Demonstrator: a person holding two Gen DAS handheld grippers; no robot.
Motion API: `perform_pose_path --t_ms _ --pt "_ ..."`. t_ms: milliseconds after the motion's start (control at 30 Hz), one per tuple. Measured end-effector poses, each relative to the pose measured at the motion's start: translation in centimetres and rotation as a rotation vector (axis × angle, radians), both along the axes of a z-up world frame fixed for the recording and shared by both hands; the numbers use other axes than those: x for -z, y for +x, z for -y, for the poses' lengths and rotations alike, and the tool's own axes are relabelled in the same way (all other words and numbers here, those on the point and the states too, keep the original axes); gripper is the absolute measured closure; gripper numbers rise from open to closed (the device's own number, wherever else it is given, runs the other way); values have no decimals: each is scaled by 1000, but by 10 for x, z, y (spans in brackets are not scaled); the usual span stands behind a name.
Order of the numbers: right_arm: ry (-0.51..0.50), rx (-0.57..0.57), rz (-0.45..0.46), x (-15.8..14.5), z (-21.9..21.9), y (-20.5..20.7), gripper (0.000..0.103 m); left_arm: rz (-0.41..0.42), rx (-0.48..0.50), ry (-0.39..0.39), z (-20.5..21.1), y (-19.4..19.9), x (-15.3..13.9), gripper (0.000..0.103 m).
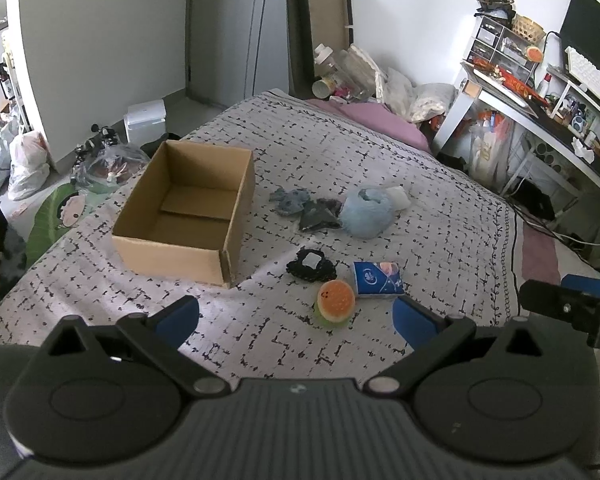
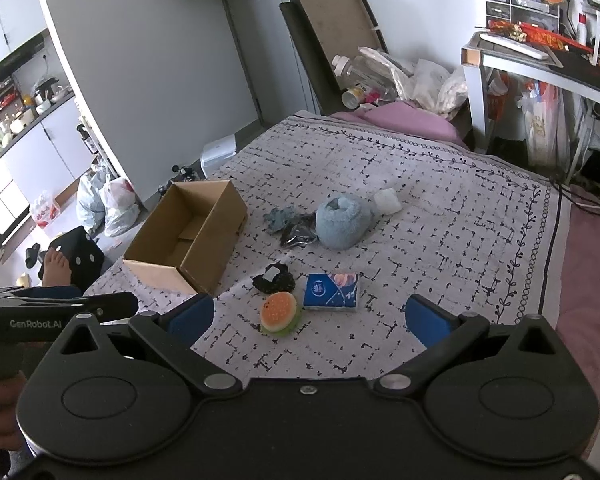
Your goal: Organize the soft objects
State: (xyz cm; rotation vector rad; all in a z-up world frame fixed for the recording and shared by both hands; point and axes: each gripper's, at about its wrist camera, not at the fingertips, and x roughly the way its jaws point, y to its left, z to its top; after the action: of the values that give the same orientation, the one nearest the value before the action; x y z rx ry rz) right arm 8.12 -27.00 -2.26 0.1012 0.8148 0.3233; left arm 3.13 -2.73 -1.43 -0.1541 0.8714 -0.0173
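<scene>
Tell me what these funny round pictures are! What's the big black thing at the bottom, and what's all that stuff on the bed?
A person holds a grabbing tool in each hand. Each tool carries a wide, bulgy camera looking forward over its two blue jaws, so the black shape at the bottom is the tool itself. One picture comes from the left gripper, the other from the right gripper. Both have their jaws wide open and hold nothing. On the patterned bedspread sits an empty cardboard box. Beside it lie soft things: a burger toy, a blue tissue pack, a black scrunchie, a fluffy blue ball and some dark crumpled cloths. They probably go into the box.
</scene>
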Motion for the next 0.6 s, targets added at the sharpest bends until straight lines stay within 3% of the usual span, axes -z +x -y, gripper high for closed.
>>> perform_pose_path --t_ms 600 --pt "40 40 -85 40 7 45 0 -58 -10 -50 6 42 41 2"
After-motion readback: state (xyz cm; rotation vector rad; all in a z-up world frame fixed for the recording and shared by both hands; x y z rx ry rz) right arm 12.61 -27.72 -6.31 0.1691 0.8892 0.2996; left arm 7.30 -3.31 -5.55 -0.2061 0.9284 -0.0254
